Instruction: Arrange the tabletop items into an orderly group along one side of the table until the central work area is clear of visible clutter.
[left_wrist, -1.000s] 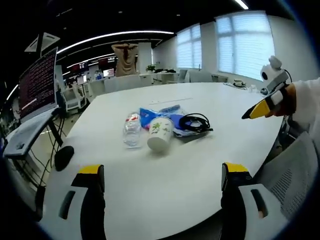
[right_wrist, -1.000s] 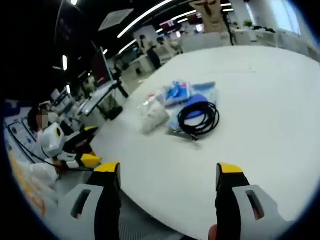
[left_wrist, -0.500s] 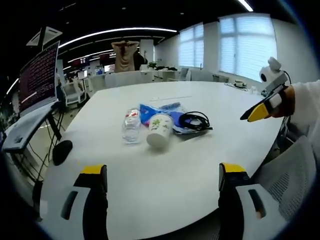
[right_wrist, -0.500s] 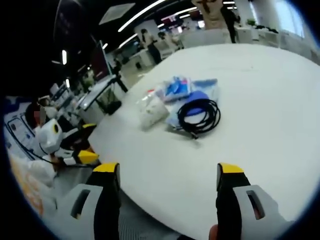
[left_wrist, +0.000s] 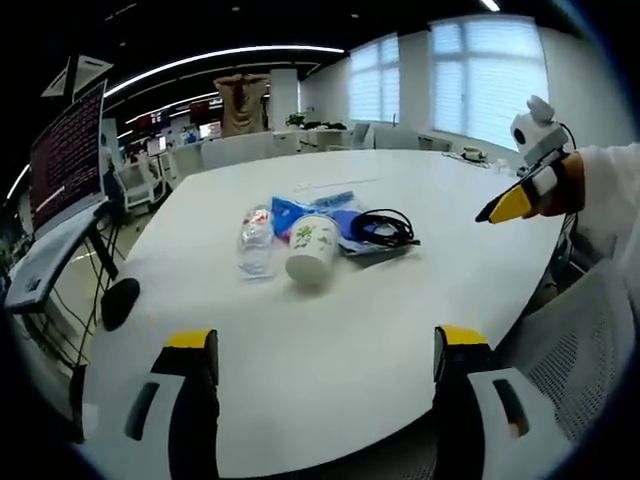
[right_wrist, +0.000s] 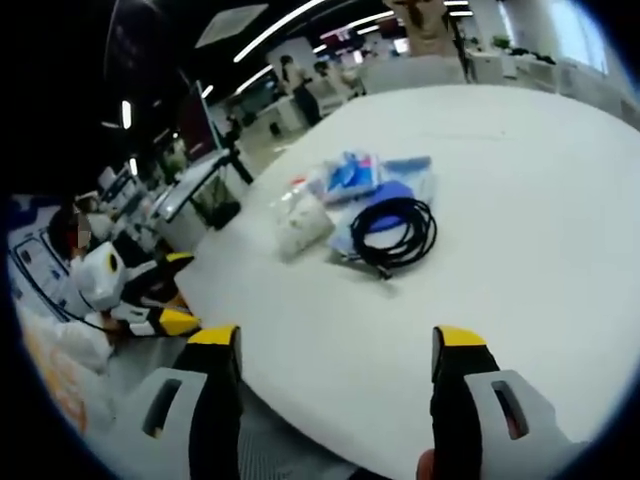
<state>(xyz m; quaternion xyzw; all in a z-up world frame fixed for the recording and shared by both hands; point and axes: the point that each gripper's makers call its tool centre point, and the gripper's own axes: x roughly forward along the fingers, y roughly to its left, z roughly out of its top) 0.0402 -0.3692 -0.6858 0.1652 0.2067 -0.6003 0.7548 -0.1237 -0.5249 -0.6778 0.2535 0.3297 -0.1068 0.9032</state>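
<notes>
Well ahead of your left gripper (left_wrist: 318, 365), whose jaws stood wide apart and held nothing, the clutter sat in one small cluster out on the white counter (left_wrist: 330, 330). Nearest that gripper lay a paper cup (left_wrist: 310, 250) on its side, its open mouth turned toward you, and just to the cup's left lay a clear plastic bottle (left_wrist: 253, 240), also on its side. Beyond and to the right of the cup were blue packets (left_wrist: 300, 212) and a coiled black cable (left_wrist: 383, 228), the coil resting partly on the blue material. Your right gripper (right_wrist: 335, 365) also had its jaws spread and empty, poised over the counter's (right_wrist: 520, 200) near edge; from there the black cable (right_wrist: 397, 230) lay straight ahead, the cup (right_wrist: 300, 228) just left of it, and the blue packets (right_wrist: 352, 175) behind both. That right gripper (left_wrist: 512, 200) appeared in the left gripper view far off to the right, above the counter's edge, well apart from the cluster. Your left gripper (right_wrist: 155, 300) appeared low at the left of the right gripper view, off the counter's edge. A monitor (left_wrist: 68, 160) stood beyond the counter to the left.
</notes>
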